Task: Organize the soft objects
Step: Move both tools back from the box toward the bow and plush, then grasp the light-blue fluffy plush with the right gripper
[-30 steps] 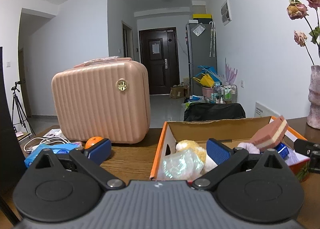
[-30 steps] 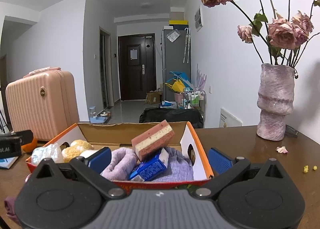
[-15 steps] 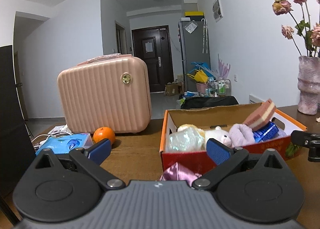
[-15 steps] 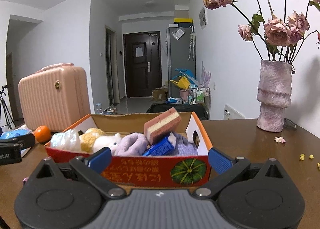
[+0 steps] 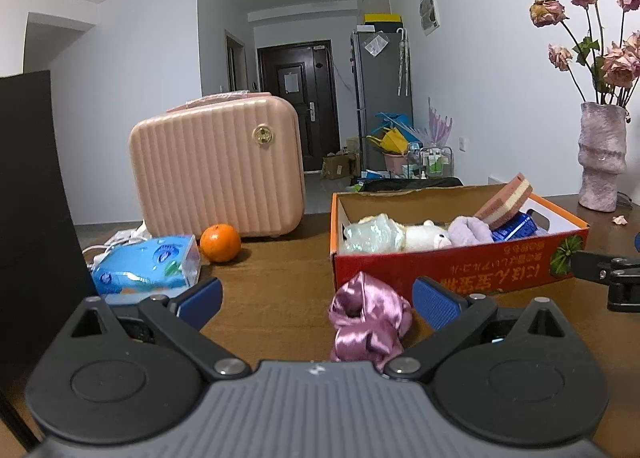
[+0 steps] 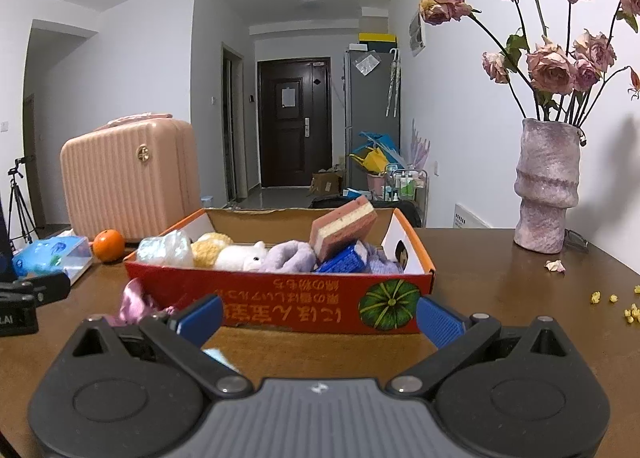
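Observation:
An orange cardboard box [image 5: 460, 266] [image 6: 280, 298] stands on the brown table. It holds soft things: a clear crinkled bag [image 5: 372, 234], a white plush [image 5: 424, 236], a lilac cloth [image 5: 470, 230], a pink-and-cream sponge [image 6: 344, 224] and a blue pack [image 6: 344, 260]. A pink satin scrunchie [image 5: 368, 318] [image 6: 134, 302] lies on the table in front of the box's left end. My left gripper [image 5: 316, 298] is open and empty, with the scrunchie between its fingers towards the right one. My right gripper [image 6: 318, 316] is open and empty in front of the box.
A pink ribbed case [image 5: 216, 166] stands at the back left, with an orange [image 5: 220, 242] and a blue tissue pack [image 5: 148, 262] before it. A vase of dried roses [image 6: 546, 186] stands at the right. Petals and yellow crumbs [image 6: 612, 302] lie near it.
Both grippers have drawn back from over the box to the table's near side. The scrunchie has come into view in front of the box. Both stay open.

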`<state>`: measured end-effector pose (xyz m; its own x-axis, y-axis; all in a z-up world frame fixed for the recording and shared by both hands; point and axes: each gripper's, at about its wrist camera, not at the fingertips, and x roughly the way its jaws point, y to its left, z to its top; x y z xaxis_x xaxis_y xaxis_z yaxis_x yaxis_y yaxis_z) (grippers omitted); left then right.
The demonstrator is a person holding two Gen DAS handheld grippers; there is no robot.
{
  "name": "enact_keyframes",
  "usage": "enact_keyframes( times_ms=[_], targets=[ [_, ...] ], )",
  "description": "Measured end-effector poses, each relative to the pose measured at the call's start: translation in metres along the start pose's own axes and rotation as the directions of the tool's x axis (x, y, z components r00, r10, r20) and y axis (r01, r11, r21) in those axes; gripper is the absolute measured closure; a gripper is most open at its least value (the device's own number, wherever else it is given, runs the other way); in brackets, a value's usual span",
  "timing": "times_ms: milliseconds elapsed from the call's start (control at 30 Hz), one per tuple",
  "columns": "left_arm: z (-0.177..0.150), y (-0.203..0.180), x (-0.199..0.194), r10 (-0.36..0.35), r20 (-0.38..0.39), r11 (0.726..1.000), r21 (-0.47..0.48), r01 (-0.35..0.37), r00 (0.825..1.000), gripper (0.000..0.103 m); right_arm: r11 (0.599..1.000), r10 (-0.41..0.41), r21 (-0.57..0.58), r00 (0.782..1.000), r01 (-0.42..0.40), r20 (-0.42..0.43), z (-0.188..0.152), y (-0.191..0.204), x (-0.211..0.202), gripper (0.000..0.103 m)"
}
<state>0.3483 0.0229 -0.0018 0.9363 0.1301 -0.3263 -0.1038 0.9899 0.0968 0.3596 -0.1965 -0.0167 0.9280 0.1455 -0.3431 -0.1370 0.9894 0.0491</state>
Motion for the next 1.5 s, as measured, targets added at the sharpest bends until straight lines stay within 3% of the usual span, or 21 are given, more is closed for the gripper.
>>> enact_keyframes(
  times_ms=[567,1000,1500],
  targets=[
    [-0.017,0.024,-0.022,-0.027,-0.044,0.999,-0.028,0.026,0.999,0.0,0.999,0.016,-0.033,0.998,-0.018,-0.057,-0.019,0.02,-0.015,0.0],
    [-0.02,0.04,-0.014,-0.042,-0.071,0.999,-0.03,0.04,0.997,0.0,0.991,0.056,-0.107,0.983,-0.076,-0.173,-0.029,0.058,0.013,0.0],
    [-0.024,0.058,-0.005,-0.034,-0.101,0.999,-0.036,0.031,0.994,0.0,0.982,0.045,-0.161,0.955,-0.095,-0.292,-0.035,0.091,0.053,0.0]
  ],
)
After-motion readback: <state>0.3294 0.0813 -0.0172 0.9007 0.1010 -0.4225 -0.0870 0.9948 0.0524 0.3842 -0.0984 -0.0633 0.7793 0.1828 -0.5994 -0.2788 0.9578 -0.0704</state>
